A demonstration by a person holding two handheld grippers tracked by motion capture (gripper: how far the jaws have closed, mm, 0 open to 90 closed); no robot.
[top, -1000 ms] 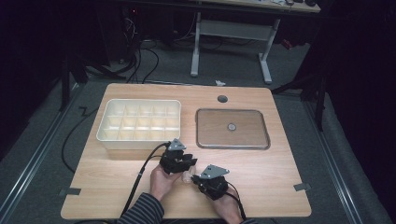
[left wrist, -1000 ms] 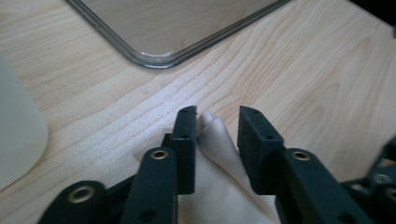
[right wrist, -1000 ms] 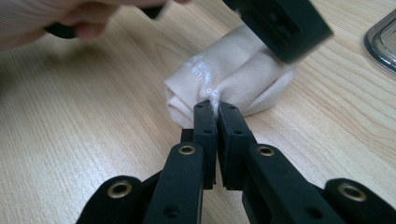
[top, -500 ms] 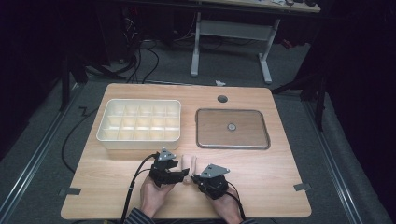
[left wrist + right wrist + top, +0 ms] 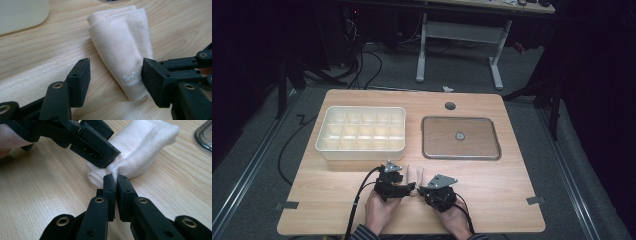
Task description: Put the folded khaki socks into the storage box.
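— Where is the small folded cream cloth (image 5: 122, 50)?

— On the light wooden table (image 5: 512, 185), near the front edge. The right gripper (image 5: 115, 178) has its fingers pressed together on one thin edge of it.

— And the left gripper (image 5: 115, 75)?

— Its fingers just spread wide, with the cloth between them, not pinched.

— What could go wrong?

— That tiny pinch could slip, or a pull could undo the folds.

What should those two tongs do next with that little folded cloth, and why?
Probably close the left tongs on the cloth. They stand open around its near end, not pressing, while the right tongs already pinch one edge; a second grip would let both hands unfold it.
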